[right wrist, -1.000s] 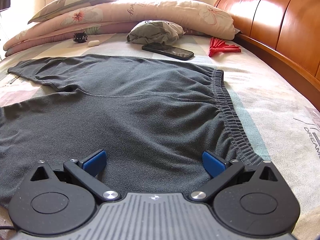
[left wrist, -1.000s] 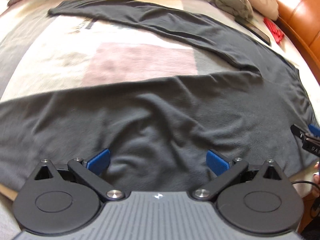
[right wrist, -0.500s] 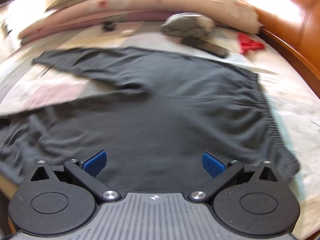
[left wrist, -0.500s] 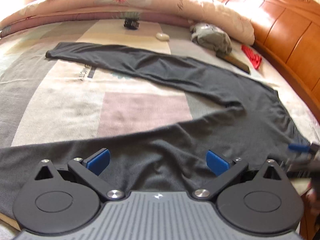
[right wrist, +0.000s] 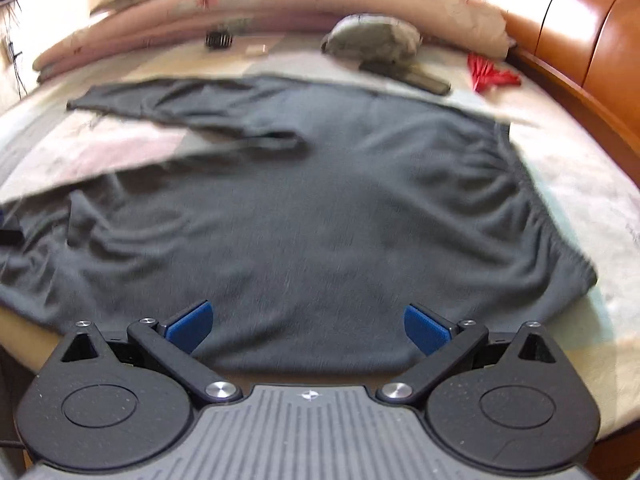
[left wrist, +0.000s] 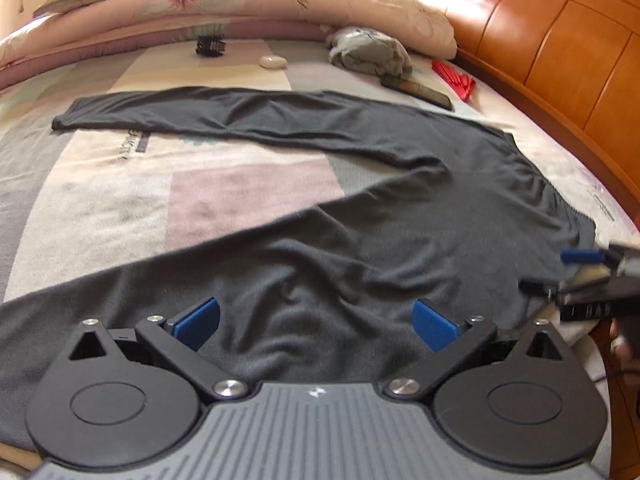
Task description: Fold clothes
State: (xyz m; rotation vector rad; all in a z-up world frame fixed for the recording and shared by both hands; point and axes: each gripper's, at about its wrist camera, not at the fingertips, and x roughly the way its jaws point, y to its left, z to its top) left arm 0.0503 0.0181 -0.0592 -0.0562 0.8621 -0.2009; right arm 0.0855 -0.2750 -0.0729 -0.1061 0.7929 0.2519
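**Q:** Patchwork bedspread [left wrist: 120, 184] and wooden headboard [left wrist: 560, 40]: what lies on this bed, and where?

**A:** Dark grey trousers [left wrist: 360, 248] lie flat across the near half of the bed. The waistband [right wrist: 532, 200] faces the headboard side. One leg [left wrist: 224, 116] stretches away to the far left; the other runs along the near edge of the mattress, wrinkled below the seat.

**Q:** Where is there open room?

**A:** Bare bedspread shows in the wedge between the two legs, and again in a strip between the waistband and the headboard. Beyond the far leg, the spread is partly taken up: a bundled grey-green cloth [left wrist: 372, 52], a dark phone [left wrist: 420, 92] just beside it, a red folded item [left wrist: 456, 80], a small white object [left wrist: 273, 61] and a black clip [left wrist: 211, 45]. Pillows [left wrist: 240, 4] line the far edge.

**Q:** How do the tongs stand?

**A:** Left tongs [left wrist: 316, 320] are spread wide, blue pads [left wrist: 198, 322] apart over the near leg, pinching nothing. Right tongs [right wrist: 306, 326] are likewise spread, poised at the near hem of the seat with nothing between them. In the left wrist view the right tongs appear side-on at the right margin, near the waistband corner. The right wrist view is motion-blurred.
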